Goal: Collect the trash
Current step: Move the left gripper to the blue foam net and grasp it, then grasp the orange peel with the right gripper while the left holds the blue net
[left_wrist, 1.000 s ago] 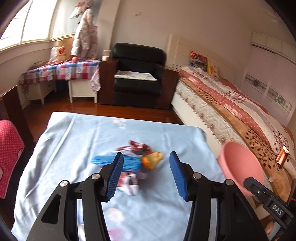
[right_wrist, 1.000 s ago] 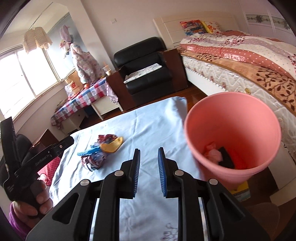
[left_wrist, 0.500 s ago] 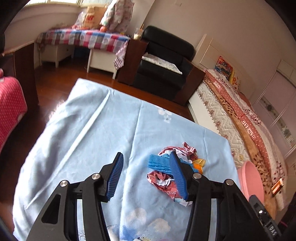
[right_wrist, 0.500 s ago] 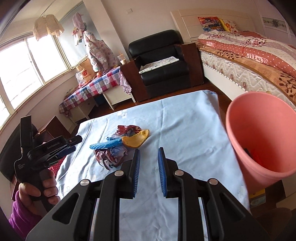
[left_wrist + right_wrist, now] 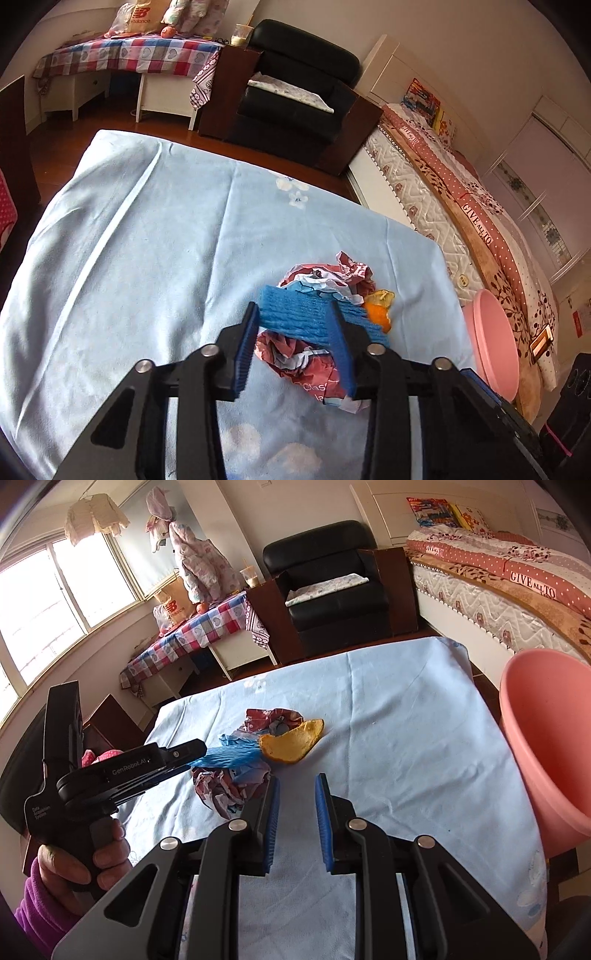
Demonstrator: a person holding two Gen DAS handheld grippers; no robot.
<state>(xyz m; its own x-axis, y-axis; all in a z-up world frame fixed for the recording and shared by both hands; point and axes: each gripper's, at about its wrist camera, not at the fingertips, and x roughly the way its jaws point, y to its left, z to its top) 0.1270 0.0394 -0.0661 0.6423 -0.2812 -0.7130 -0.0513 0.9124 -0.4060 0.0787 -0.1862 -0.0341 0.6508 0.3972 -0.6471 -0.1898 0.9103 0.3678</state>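
A small trash pile lies on the blue-clothed table (image 5: 147,240): a blue ribbed strip (image 5: 295,314), crumpled red-and-white wrappers (image 5: 295,358) and an orange peel (image 5: 376,314). My left gripper (image 5: 293,308) is down on the pile and its jaws are closing; the blue strip's end sits between the pads, which look pressed on it. The right wrist view shows that gripper (image 5: 195,747) meeting the strip (image 5: 232,757) beside the peel (image 5: 291,742). My right gripper (image 5: 297,779) hovers just in front of the pile with a narrow gap and nothing between its fingers. A pink bucket (image 5: 546,746) stands at the right.
The pink bucket (image 5: 487,343) is off the table's right edge, between table and bed (image 5: 461,206). A black armchair (image 5: 295,99) and a checked-cloth desk (image 5: 129,51) stand beyond the far edge. A hand in a purple sleeve (image 5: 55,871) holds the left gripper.
The left gripper came down and forward onto the pile and its jaws narrowed around the blue strip. The right gripper shifted left toward the pile, so the bucket slid to the right edge of its view.
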